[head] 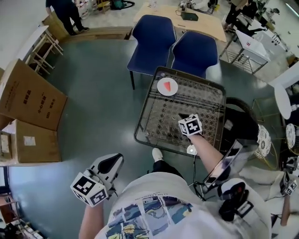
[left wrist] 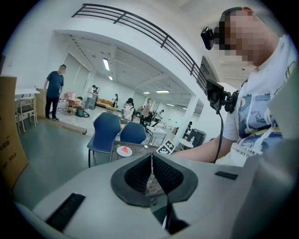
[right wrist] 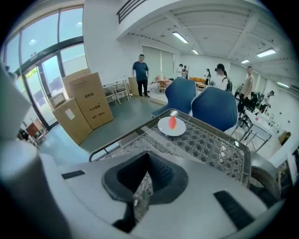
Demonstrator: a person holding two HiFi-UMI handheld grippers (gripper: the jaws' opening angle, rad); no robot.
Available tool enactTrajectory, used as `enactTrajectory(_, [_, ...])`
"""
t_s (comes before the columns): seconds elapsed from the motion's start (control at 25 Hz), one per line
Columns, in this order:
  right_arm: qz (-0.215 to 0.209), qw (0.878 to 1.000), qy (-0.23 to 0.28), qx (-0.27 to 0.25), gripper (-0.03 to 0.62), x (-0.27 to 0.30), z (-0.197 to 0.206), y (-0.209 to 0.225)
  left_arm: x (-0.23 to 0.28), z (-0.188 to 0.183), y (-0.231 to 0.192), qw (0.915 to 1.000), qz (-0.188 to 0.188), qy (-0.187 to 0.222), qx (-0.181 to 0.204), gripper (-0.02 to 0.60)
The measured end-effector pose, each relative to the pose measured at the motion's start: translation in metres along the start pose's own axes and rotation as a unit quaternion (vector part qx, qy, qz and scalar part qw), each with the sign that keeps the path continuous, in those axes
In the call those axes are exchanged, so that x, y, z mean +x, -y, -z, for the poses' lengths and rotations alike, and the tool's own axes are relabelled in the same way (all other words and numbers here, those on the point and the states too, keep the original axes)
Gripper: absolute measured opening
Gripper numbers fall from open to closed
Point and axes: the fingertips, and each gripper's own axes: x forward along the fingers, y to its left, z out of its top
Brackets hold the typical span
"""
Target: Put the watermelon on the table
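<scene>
Red watermelon slice (head: 168,86) lies on a white plate (head: 161,88) at the far edge of the wire-mesh table (head: 205,100), just above the head view's centre and in front of two blue chairs (head: 152,37). Right gripper (head: 184,119) hovers over the mesh at centre right, its jaws clenched on nothing. Left gripper (head: 111,163) hangs at lower left above the grey floor (head: 93,102), likewise clenched and empty.

Two blue chairs (head: 153,39) stand side by side in the upper middle of the head view, with a light wooden desk (head: 210,27) above them. Cardboard boxes (head: 30,100) stand at the left edge. A person in dark clothes (head: 65,11) stands at the upper left.
</scene>
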Motion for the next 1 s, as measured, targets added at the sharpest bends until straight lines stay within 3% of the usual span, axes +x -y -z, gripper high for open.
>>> enactTrajectory(0.24, [-0.028,0.998,0.016,-0.059,0.011,-0.065,0.025,-0.099,-0.056,0.033,0.024,0.9997,0.016,0.017,0.008,0.018])
enactTrajectory(0.6, [-0.061,0.992,0.075,-0.077,0.011,-0.164,0.058,-0.243,-0.144,0.095,0.054,0.9991,0.033,0.022,0.017,0.018])
enactTrajectory(0.76, [-0.075,0.989,0.095,-0.086,0.011,-0.203,0.072,-0.286,-0.158,0.120,0.063,0.9988,0.046,0.016,0.009,0.018])
enactTrajectory(1.0, [-0.098,0.981,0.119,-0.122,0.011,-0.250,0.074,-0.338,-0.166,0.123,0.089,0.9964,0.079,0.019,0.026,0.018])
